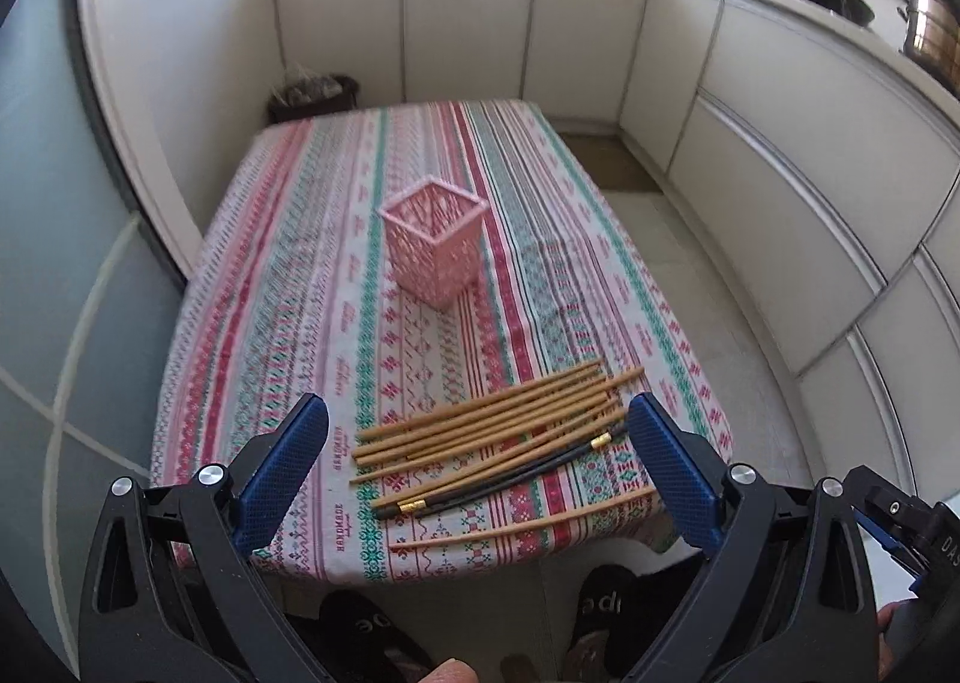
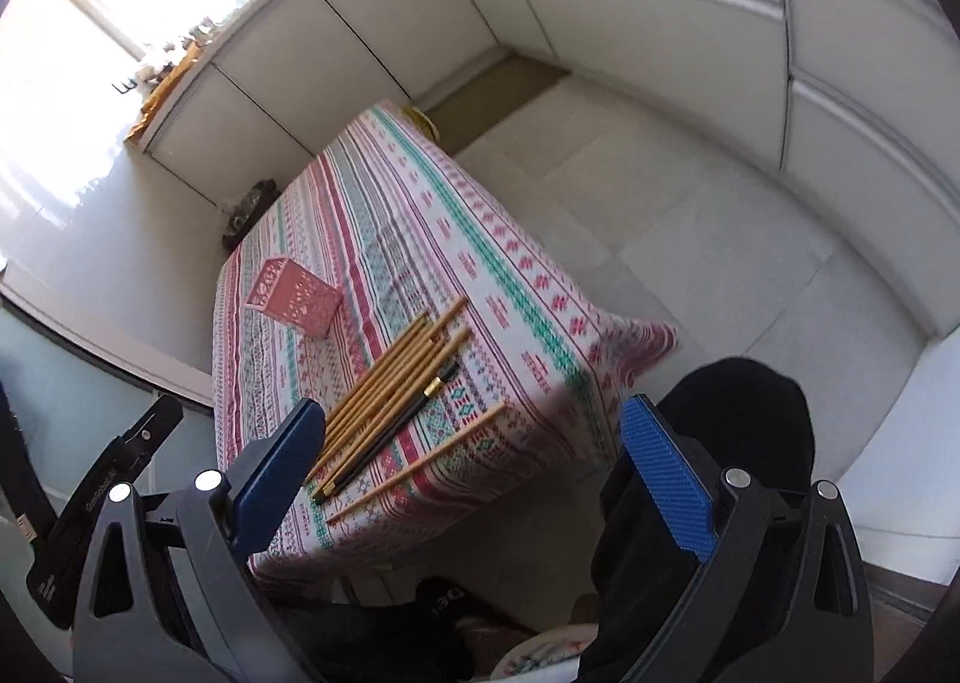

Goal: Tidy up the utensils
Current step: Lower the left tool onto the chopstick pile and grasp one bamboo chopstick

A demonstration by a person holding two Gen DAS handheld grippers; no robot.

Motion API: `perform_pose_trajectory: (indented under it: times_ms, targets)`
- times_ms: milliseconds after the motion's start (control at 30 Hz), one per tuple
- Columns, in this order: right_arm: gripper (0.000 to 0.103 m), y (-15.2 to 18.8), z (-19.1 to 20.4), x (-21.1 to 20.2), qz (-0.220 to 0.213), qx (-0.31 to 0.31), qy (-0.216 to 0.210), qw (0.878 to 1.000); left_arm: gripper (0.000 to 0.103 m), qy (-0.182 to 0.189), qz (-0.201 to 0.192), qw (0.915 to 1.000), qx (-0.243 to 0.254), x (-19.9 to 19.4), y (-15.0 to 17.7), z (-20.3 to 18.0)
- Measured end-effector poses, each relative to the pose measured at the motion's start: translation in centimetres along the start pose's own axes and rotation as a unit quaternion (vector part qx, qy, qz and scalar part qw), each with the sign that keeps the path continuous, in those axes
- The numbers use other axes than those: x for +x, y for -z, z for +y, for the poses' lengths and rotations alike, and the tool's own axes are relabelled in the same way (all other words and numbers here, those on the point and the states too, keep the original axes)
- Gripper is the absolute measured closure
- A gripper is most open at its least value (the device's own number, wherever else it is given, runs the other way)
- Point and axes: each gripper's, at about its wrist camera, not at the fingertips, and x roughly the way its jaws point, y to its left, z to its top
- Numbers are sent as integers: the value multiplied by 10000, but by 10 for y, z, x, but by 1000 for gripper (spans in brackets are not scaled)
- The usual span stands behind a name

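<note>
Lying between spread left tongs: chopsticks.

Your worktop is covered by a striped cloth patterned in red, green and white. A pink lattice holder stands upright near the middle. Toward your edge lies a loose bundle of wooden chopsticks, a black pair with gold bands against it, and one wooden chopstick apart nearest you.
</note>
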Motion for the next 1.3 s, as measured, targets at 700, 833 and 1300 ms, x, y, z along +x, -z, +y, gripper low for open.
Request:
perform_pose_trajectory:
  times_ms: [700,833,1300]
  targets:
    - [7,-33,-77,62,700,1457,-12,9868,33,1536,1511,8581,4662,133,71,-148]
    - [7,-38,-92,71,802,1628,50,9834,44,1582,1768,8492,4717,154,74,-154]
    - [7,-40,-89,89,950,1664,164,9813,92,1604,1867,8506,4646,155,86,-143]
